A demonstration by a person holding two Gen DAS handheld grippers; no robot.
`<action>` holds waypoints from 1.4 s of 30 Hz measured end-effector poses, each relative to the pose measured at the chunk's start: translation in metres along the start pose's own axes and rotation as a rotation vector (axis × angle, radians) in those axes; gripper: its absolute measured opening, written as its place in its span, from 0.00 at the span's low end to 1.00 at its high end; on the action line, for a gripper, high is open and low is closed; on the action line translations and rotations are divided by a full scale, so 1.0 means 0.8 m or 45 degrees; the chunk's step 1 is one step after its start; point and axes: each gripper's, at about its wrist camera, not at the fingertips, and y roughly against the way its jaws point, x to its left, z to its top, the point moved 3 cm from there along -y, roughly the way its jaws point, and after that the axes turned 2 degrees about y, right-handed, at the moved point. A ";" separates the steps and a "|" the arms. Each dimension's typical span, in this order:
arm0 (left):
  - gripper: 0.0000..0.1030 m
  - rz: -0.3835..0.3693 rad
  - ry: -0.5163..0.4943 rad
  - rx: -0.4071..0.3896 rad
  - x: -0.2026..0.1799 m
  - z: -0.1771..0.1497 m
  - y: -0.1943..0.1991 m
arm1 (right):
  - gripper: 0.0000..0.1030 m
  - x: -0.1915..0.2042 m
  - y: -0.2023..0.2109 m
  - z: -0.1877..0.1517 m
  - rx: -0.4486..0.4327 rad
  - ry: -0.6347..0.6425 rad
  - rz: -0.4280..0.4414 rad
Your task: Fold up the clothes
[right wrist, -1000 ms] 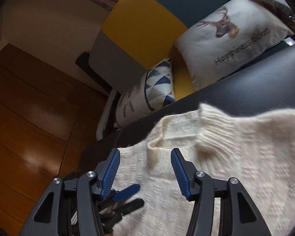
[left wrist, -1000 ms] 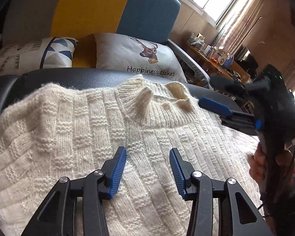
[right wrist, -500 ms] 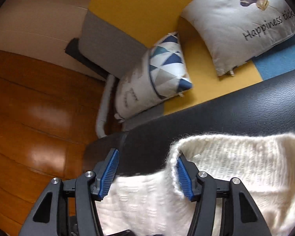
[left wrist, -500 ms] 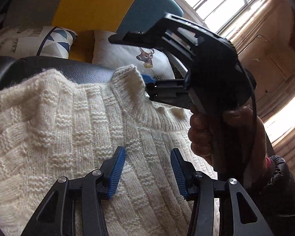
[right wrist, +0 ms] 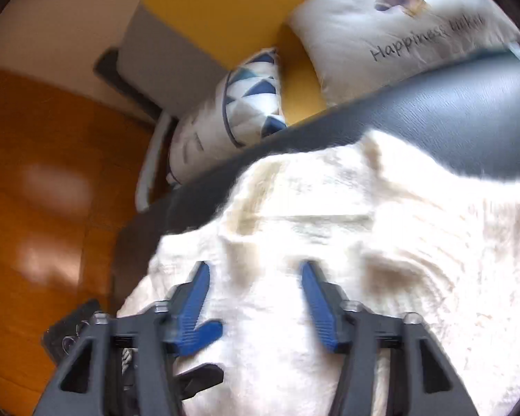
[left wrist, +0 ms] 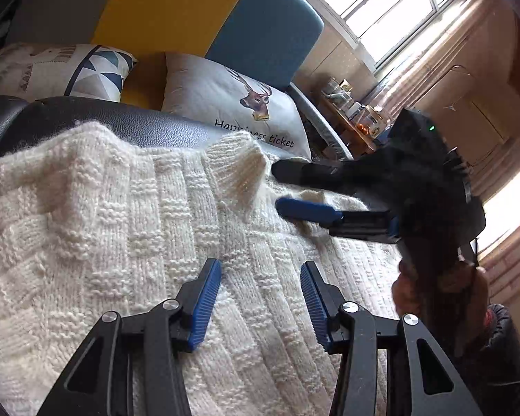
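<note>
A cream knit sweater [left wrist: 128, 228] lies spread on a black leather surface [left wrist: 128, 128], its ribbed collar [left wrist: 239, 170] standing up at the far side. My left gripper [left wrist: 261, 298] hovers open over the sweater's chest, nothing between its fingers. To the right, a hand [left wrist: 430, 287] holds my right gripper [left wrist: 277, 189], which is open with its tips just right of the collar. In the blurred right wrist view, the right gripper [right wrist: 256, 298] is open above the sweater [right wrist: 364, 277]. The left gripper's fingertips [right wrist: 201, 339] show at the lower left.
Behind the leather surface [right wrist: 450, 118] stands a sofa with a yellow and blue backrest [left wrist: 197, 10], a deer pillow [left wrist: 232, 100] and a triangle-pattern pillow [left wrist: 59, 69]. A cluttered side table [left wrist: 353, 114] sits under the window. Wooden floor [right wrist: 41, 180] lies to the left.
The right gripper reached over to the collar half a second ago and has drawn back to the right of it. The left gripper stayed open over the chest.
</note>
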 end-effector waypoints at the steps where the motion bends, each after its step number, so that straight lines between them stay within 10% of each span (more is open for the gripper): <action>1: 0.47 0.001 -0.001 0.000 0.000 0.000 0.000 | 0.47 -0.009 0.013 -0.007 -0.029 -0.020 0.005; 12: 0.47 0.010 -0.007 0.001 -0.001 0.000 -0.001 | 0.51 -0.103 0.274 -0.131 -0.384 -0.232 -0.139; 22: 0.47 0.201 0.015 0.048 -0.049 0.006 -0.002 | 0.53 -0.318 0.605 -0.292 -0.983 -0.880 -0.572; 29: 0.47 0.194 -0.321 0.142 -0.183 -0.023 -0.055 | 0.52 -0.346 0.605 -0.277 -1.017 -0.866 -0.560; 33: 0.37 0.194 -0.423 0.223 -0.235 -0.042 -0.097 | 0.35 -0.359 0.601 -0.267 -1.035 -0.848 -0.549; 36: 0.15 0.190 -0.418 0.283 -0.244 -0.051 -0.109 | 0.06 -0.368 0.599 -0.259 -1.048 -0.834 -0.541; 42: 0.09 0.157 -0.357 0.390 -0.252 -0.063 -0.119 | 0.07 -0.353 0.591 -0.240 -1.036 -0.664 -0.554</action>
